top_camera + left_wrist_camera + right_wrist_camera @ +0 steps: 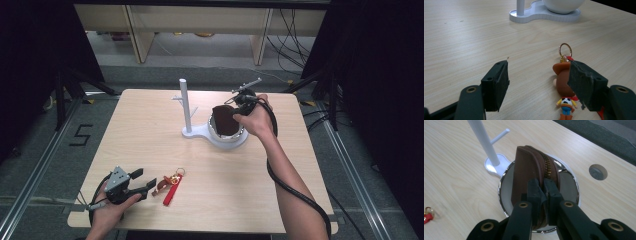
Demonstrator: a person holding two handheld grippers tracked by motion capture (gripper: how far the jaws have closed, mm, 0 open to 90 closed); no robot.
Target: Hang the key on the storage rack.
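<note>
I had the right gripper (543, 185) pinched tight on the zipped edge of a brown leather pouch (529, 170), its jaws pressed together on the seam beside the brass zipper. The pouch stood on edge inside the white, chrome-rimmed bowl (571, 187) on the far half of the table (150, 130), its lower part hidden by the jaws in the right gripper view. From the high view the pouch (225, 120) rose above the bowl's rim, with the white peg stand (186, 105) just beside the bowl on a shared base. My left gripper (142, 181) rested low near the front left corner of the table, jaws spread wide with nothing between them. Just beside its tip lay a key ring (565, 75) with a small cowboy figure and a red strap (170, 192), one jaw covering part of the figure in the left gripper view.
</note>
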